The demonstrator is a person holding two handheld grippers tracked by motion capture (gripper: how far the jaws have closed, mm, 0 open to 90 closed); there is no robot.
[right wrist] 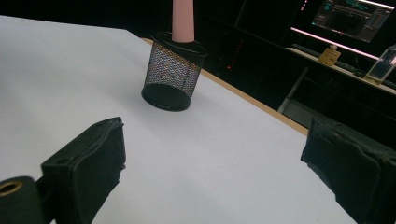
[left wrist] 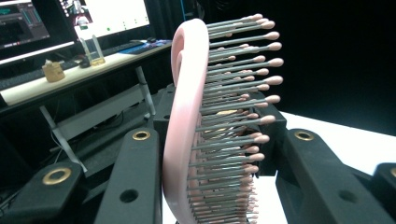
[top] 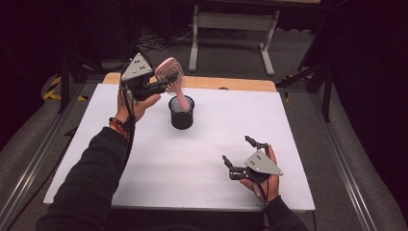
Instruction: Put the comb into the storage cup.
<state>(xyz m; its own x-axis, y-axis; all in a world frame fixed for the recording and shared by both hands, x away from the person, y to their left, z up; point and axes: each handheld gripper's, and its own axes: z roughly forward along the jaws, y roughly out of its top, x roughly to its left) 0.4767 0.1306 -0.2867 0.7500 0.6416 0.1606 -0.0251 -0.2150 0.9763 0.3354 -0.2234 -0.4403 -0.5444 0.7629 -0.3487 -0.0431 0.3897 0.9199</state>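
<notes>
The pink hairbrush [top: 171, 77] is pinched at its head by the left hand-held gripper [top: 161, 86], with the handle already lowered into the black mesh cup [top: 182, 113] standing on the white desk [top: 192, 163]. Insertion is judged nearly complete; release of the brush remains to be done. The right hand-held gripper [top: 238, 154] is held spread and empty near the desk's front edge.

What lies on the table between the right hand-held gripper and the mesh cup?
Nothing: bare white table from the right hand-held gripper to the mesh cup, per the right gripper view.
</notes>
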